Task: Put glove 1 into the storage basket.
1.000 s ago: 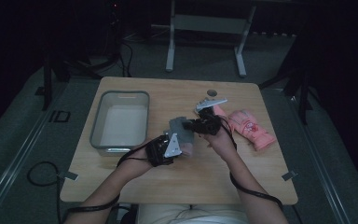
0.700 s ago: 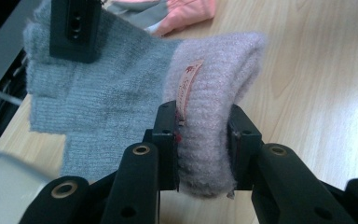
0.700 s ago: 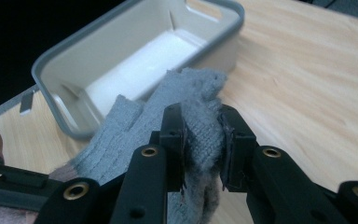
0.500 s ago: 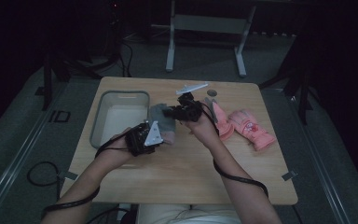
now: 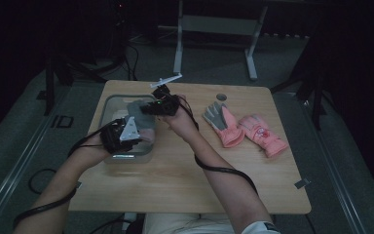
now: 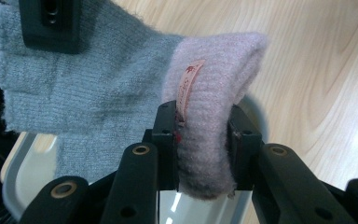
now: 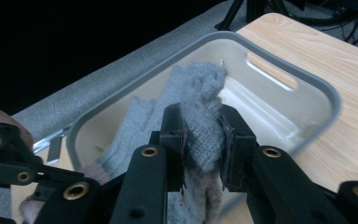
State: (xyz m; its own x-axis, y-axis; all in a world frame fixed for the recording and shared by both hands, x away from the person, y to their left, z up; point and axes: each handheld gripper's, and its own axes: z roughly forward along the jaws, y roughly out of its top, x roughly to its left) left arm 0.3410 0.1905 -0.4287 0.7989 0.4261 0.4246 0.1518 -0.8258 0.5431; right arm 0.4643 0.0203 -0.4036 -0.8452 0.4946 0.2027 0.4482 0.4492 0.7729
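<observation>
Over the grey bin [image 5: 108, 105] near the tabletop's left edge, the left gripper [image 6: 200, 135] clamps the pink cuff of a grey knitted glove [image 6: 98, 88]; the right gripper [image 7: 203, 135] pinches its finger end above the bin. Two pink gloves [image 5: 246, 129] lie toward the right edge.
</observation>
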